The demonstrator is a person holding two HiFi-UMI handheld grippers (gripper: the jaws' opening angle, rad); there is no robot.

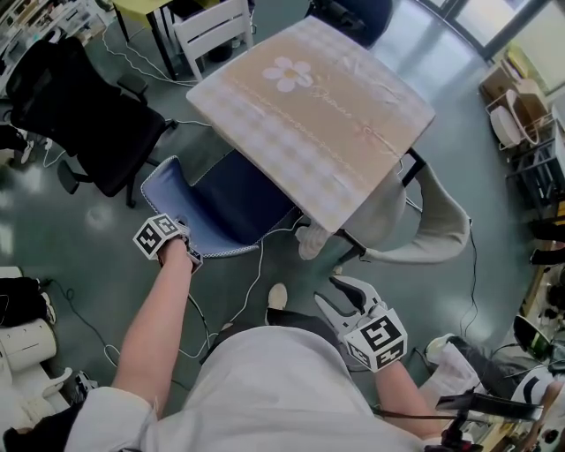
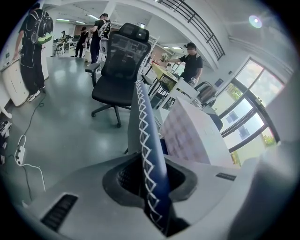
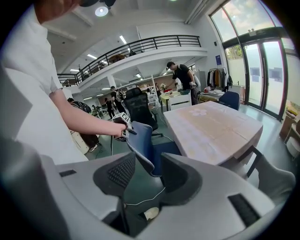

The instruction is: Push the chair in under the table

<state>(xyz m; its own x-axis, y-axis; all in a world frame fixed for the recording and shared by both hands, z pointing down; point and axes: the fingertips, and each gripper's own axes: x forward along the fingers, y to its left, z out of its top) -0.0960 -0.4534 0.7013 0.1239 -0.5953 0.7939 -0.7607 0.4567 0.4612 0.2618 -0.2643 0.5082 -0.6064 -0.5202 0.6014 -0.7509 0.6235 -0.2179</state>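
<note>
A table with a beige checked cloth and a flower print stands in the middle of the head view. A blue chair sits at its left side, its seat partly under the tabletop. My left gripper is shut on the rim of the chair's backrest. In the left gripper view the dark blue rim with white zigzag stitching runs up between the closed jaws. My right gripper hangs open near my body with nothing in it. Past its jaws I see the blue chair, the left gripper and the table.
A grey shell chair stands at the table's right side. A black office chair is at the far left and a white chair behind the table. Cables trail over the floor near my shoe. People stand in the background.
</note>
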